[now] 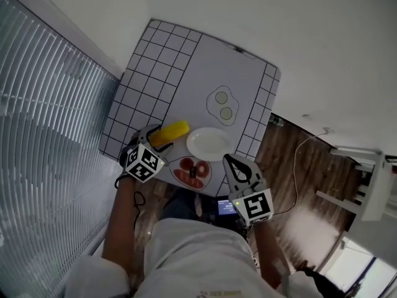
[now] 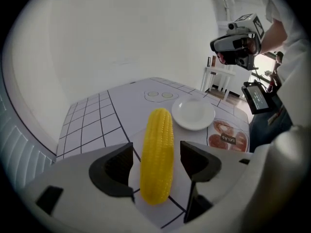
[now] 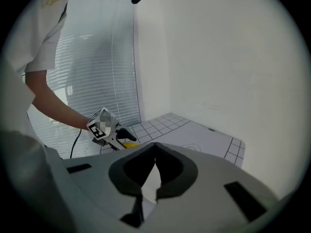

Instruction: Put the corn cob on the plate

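Yellow plastic corn cob (image 2: 157, 154) lies on the gridded surface (image 2: 87, 125) between the open left tongs (image 2: 156, 160); right tongs (image 3: 155, 147) closed, empty

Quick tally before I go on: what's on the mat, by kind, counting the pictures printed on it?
corn cob: 1
white plate: 1
printed pictures: 2 (egg outline, red food picture)
Total: 4
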